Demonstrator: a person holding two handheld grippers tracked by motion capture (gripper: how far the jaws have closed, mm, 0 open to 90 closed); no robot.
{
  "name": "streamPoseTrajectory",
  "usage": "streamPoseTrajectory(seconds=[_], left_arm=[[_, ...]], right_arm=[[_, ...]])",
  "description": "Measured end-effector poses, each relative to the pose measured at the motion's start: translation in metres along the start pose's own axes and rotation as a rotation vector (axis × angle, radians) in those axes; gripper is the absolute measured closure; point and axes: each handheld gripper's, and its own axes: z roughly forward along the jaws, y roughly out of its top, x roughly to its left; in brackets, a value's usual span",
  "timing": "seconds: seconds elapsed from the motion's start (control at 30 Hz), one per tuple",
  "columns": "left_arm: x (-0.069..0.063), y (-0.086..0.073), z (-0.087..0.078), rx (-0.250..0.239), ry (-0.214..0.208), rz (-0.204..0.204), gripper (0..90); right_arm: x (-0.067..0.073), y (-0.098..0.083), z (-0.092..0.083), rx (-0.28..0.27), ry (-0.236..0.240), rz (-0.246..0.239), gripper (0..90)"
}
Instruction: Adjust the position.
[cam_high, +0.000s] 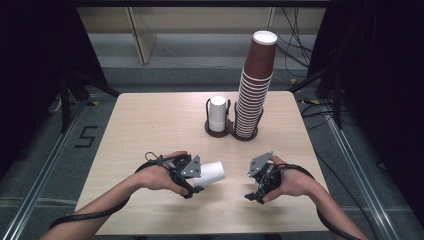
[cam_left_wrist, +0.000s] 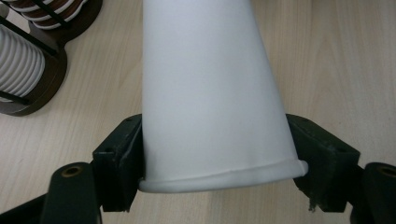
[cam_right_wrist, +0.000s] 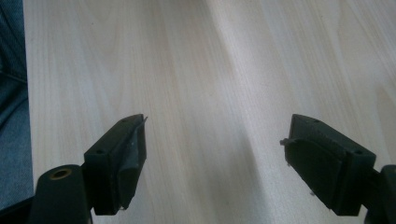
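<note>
A white paper cup (cam_high: 211, 173) lies on its side in my left gripper (cam_high: 196, 176), just above the front of the wooden table (cam_high: 150, 125), its closed bottom pointing right. In the left gripper view the two black jaws press on the cup (cam_left_wrist: 210, 93) from both sides, just above its rolled rim, so my left gripper (cam_left_wrist: 215, 140) is shut on it. My right gripper (cam_high: 253, 191) is held to the right of the cup, apart from it. In the right gripper view my right gripper (cam_right_wrist: 217, 135) stands open over bare wood, with nothing between the jaws.
At the table's far middle, a dark double holder (cam_high: 220, 131) carries a short stack of white cups (cam_high: 217, 114) and a tall leaning stack of brown cups (cam_high: 255, 85). Both stacks, white (cam_left_wrist: 18, 70) and brown (cam_left_wrist: 51, 11), sit at the top left of the left gripper view. The table's edge (cam_right_wrist: 23, 93) lies left of my right gripper.
</note>
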Motion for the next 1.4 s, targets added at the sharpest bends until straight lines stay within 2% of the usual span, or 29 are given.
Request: streamPoseTrajectory(seconds=[0.03,0.1,0.13,0.2,0.23,0.3,0.33,0.37,0.43,0.5,0.53,0.57,0.6,0.63,0.7,0.93,0.97,1.0,1.03,1.1,1.2,1.23,1.27,1.3,1.33,1.4], left_arm=[[0.000,0.001,0.000,0.011,-0.007,0.015,25.2],[-0.001,0.004,0.002,0.028,-0.022,0.038,25.2],[-0.002,0.005,0.003,0.034,-0.028,0.048,25.2],[-0.003,0.008,0.004,0.048,-0.039,0.072,25.2],[-0.004,0.011,0.006,0.062,-0.049,0.091,25.3],[-0.004,0.012,0.006,0.066,-0.054,0.096,25.4],[-0.005,0.013,0.007,0.060,-0.058,0.090,25.6],[-0.005,0.014,0.007,0.063,-0.064,0.097,25.8],[-0.005,0.015,0.008,0.075,-0.079,0.106,25.8],[-0.005,0.017,0.009,0.090,-0.089,0.129,25.9],[-0.005,0.018,0.009,0.095,-0.095,0.132,25.9],[-0.006,0.019,0.009,0.097,-0.099,0.139,25.9],[-0.006,0.019,0.009,0.102,-0.103,0.145,25.9],[-0.006,0.020,0.010,0.105,-0.109,0.148,25.9],[-0.007,0.021,0.011,0.107,-0.111,0.157,26.0],[-0.008,0.027,0.014,0.118,-0.119,0.182,26.0],[-0.008,0.027,0.014,0.116,-0.121,0.184,26.0],[-0.008,0.028,0.015,0.117,-0.121,0.182,26.0],[-0.008,0.028,0.015,0.120,-0.121,0.183,26.0],[-0.008,0.029,0.015,0.121,-0.122,0.186,26.0],[-0.007,0.029,0.016,0.125,-0.126,0.192,26.2],[-0.007,0.030,0.016,0.123,-0.125,0.194,26.3],[-0.007,0.030,0.016,0.123,-0.125,0.194,26.3],[-0.008,0.030,0.016,0.121,-0.125,0.194,26.3],[-0.008,0.030,0.016,0.119,-0.125,0.192,26.3],[-0.008,0.030,0.016,0.119,-0.127,0.193,26.3]], right_arm=[[-0.001,0.002,0.000,0.021,0.009,-0.023,21.3],[0.000,0.003,-0.001,0.035,0.019,-0.010,21.3],[-0.002,0.004,0.000,0.029,0.026,-0.045,21.4],[-0.002,0.006,0.001,0.035,0.035,-0.057,21.6],[-0.002,0.009,0.003,0.044,0.036,-0.087,21.5],[-0.001,0.010,0.003,0.047,0.033,-0.090,21.6],[0.002,0.012,0.003,0.061,0.033,-0.061,21.7],[0.000,0.014,0.005,0.049,0.035,-0.102,21.7],[0.001,0.018,0.005,0.065,0.017,-0.112,21.7],[0.003,0.023,0.006,0.049,0.034,-0.119,21.6],[0.002,0.025,0.006,0.042,0.031,-0.144,21.5],[0.004,0.027,0.006,0.042,0.027,-0.131,21.5],[0.004,0.030,0.006,0.033,0.031,-0.156,21.5],[0.006,0.032,0.007,0.032,0.033,-0.144,21.4],[0.008,0.037,0.007,0.029,0.021,-0.163,21.0],[0.014,0.056,0.010,-0.003,0.049,-0.191,20.9],[0.017,0.056,0.010,0.007,0.048,-0.156,21.0],[0.013,0.060,0.011,-0.011,0.046,-0.221,21.0],[0.016,0.062,0.012,-0.009,0.045,-0.200,21.2],[0.016,0.064,0.013,-0.013,0.045,-0.210,21.3],[0.018,0.066,0.015,-0.005,0.050,-0.193,21.5],[0.016,0.068,0.018,-0.014,0.052,-0.232,22.0],[0.020,0.067,0.018,-0.003,0.053,-0.173,22.2],[0.020,0.067,0.018,-0.003,0.053,-0.173,22.2],[0.017,0.068,0.019,-0.014,0.049,-0.222,22.5],[0.018,0.068,0.020,-0.015,0.050,-0.208,23.4]])
